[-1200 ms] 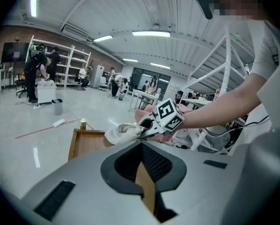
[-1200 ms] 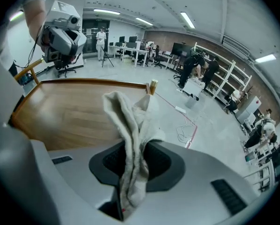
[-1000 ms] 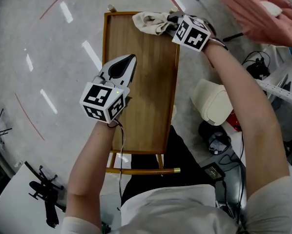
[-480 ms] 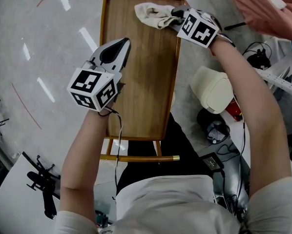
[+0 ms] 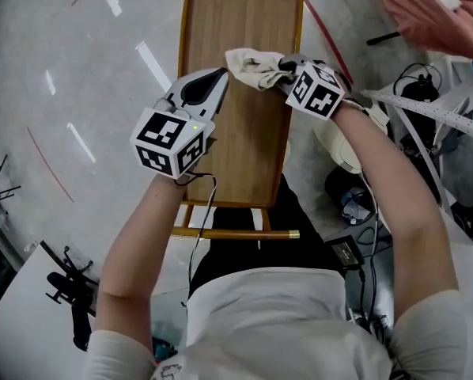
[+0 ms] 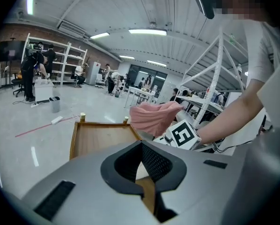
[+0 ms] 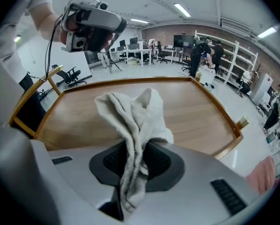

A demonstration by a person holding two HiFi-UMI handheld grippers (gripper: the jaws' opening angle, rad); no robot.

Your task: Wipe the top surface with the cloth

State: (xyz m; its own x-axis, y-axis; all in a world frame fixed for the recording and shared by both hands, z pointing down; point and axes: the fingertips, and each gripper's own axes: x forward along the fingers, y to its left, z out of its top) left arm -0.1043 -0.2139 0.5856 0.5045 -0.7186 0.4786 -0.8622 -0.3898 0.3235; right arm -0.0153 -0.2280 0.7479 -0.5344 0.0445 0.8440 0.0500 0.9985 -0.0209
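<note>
1. The cloth (image 5: 255, 67) (image 7: 133, 118) is a pale, bunched rag lying on the wooden tabletop, about midway along its length and close to its right rim in the head view.
2. One end of the cloth is pinched between the jaws of the right gripper (image 5: 287, 67) (image 7: 129, 175). The rest fans out forward onto the wood.
3. The table (image 5: 238, 22) (image 7: 196, 109) (image 6: 95, 139) is a narrow wooden top with a raised rim all round. Apart from the cloth, the wood is bare.
4. The left gripper (image 5: 217, 76) (image 6: 145, 175) is over the table's left rim, its tip pointing towards the cloth and just beside it without touching. Its jaws are closed together with nothing between them. In the right gripper view it is held up above the far side of the table (image 7: 91, 25).
5. Around the table is a glossy grey floor (image 5: 86, 77). A pink fabric (image 5: 426, 14) (image 6: 154, 116) lies off past the table's far right corner.
</note>
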